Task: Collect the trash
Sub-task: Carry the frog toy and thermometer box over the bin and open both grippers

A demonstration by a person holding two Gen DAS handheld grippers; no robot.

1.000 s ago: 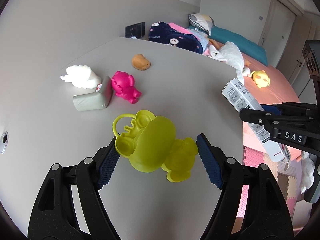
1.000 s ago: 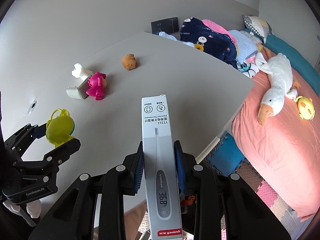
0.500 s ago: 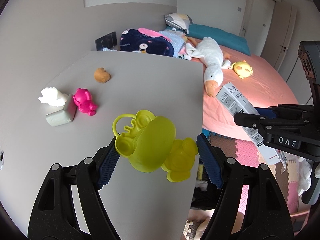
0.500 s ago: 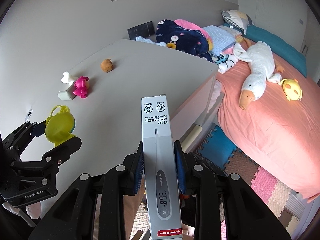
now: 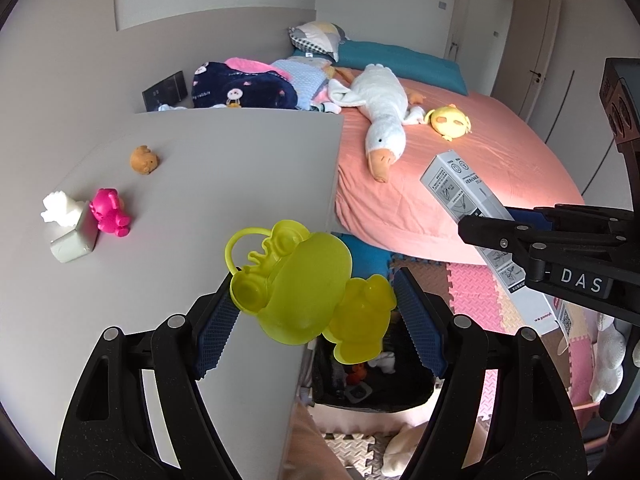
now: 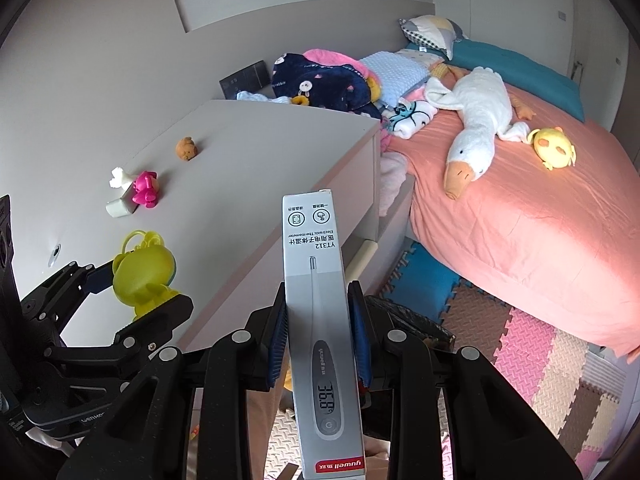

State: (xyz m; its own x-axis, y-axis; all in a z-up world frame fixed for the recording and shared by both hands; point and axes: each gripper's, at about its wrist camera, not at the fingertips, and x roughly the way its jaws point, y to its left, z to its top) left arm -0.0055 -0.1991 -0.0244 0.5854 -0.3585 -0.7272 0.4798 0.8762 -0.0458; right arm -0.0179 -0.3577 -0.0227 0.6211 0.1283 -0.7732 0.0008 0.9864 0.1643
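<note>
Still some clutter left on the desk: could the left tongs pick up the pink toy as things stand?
Probably not yet. The left tongs are shut on the yellow toy, so they have no free grip. The pink toy itself lies open on the desk, nothing covering it, beside a white block.

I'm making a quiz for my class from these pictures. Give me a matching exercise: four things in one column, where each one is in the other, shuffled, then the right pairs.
Things:
1. yellow toy
2. thermometer box
3. pink toy
4. goose plush

Places:
A. on the bed
B. in the right gripper
C. on the table top
D. in the left gripper

Pairs: 1-D, 2-B, 3-C, 4-A
</note>
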